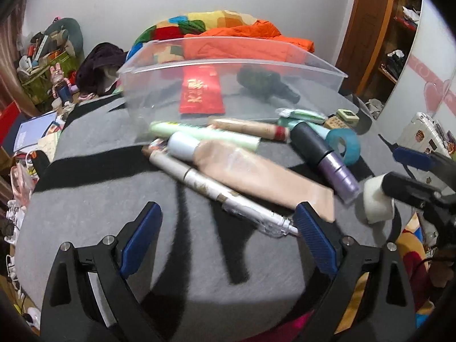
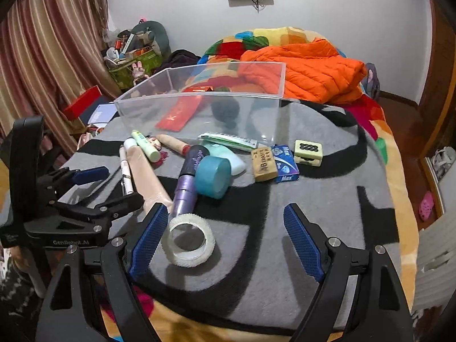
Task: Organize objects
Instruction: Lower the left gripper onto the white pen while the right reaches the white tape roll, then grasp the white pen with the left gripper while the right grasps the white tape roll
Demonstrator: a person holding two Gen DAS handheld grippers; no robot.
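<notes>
1. The left gripper [image 1: 228, 238] had its blue-padded fingers [image 1: 141, 242] spread wide, with nothing gripped. The tip of a white pen [image 1: 216, 192] lay just beside the inner face of the right-hand finger; contact could not be judged.
2. The right gripper [image 2: 226, 239] also stood open, its fingers [image 2: 149, 240] apart and holding nothing. A clear tape roll [image 2: 188, 240] lay flat on the blanket between them, close against the left-hand finger; whether it touched could not be told.
3. Both grippers hovered over a grey and black blanket [image 2: 313, 193] spread on a bed.
4. Just beyond the left gripper lay a beige tube [image 1: 250, 171] with a white cap, alongside the pen and partly over it. A pale green tube [image 1: 199, 134] and a tan stick [image 1: 248, 128] lay farther back.
5. A purple tube with a dark cap [image 2: 188, 176] lay right of the beige tube, its end at the clear tape roll. A teal tape roll [image 2: 212, 176] rested against it.
6. To the right sat a tan eraser [image 2: 263, 164], a blue box [image 2: 285, 164] touching it, and a pale yellow block with black dots [image 2: 307, 152] near them.
7. A clear plastic bin [image 2: 199, 105] stood behind the scatter, open side up. Inside lay a red envelope [image 1: 202, 94] and a dark bottle [image 1: 266, 84] on its side.
8. Past the bin were an orange jacket [image 2: 310, 71] and a patchwork quilt [image 2: 256, 38].
</notes>
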